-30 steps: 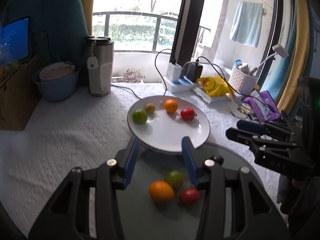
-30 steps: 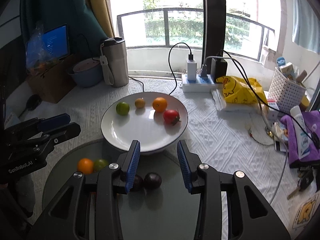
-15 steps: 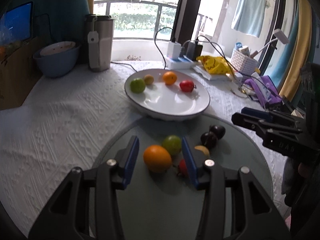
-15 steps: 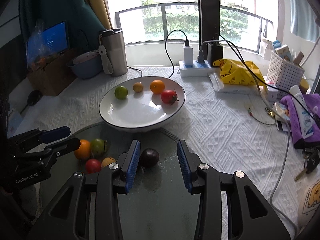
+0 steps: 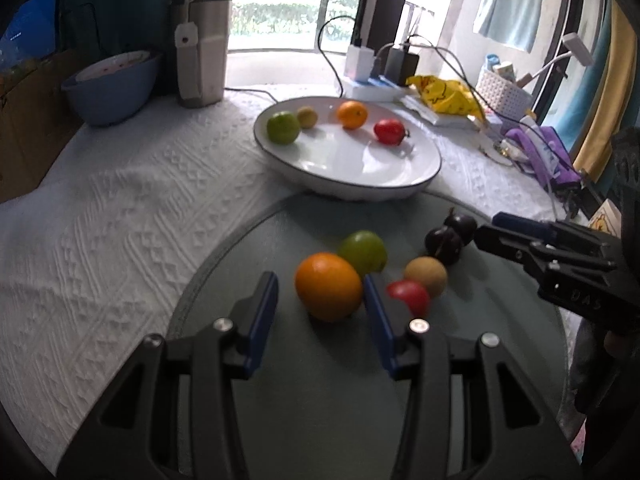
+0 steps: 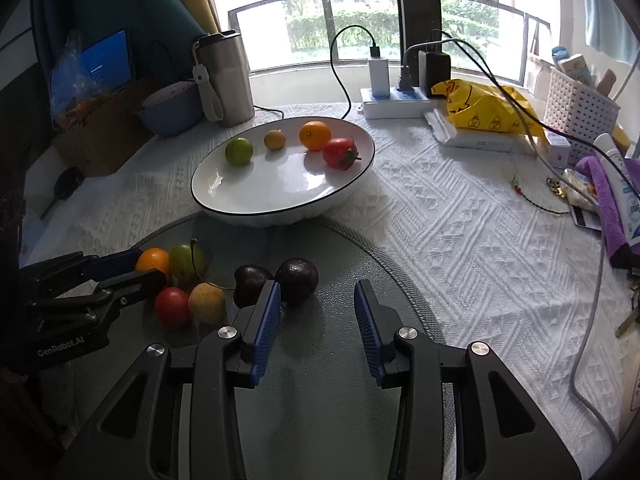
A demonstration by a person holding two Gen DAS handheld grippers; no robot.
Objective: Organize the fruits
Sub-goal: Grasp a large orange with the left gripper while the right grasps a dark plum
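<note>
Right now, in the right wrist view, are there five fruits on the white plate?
No, the white plate holds four: a green fruit, a small yellow one, an orange and a red tomato.

A home: tablecloth [image 6: 460, 240], balcony window [image 6: 352, 20], hanging towel [image 5: 510, 16].

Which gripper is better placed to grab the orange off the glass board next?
Left. The left gripper already has its open jaws on either side of the orange. The right gripper faces the dark plums, with the other fruit between it and the orange.
</note>
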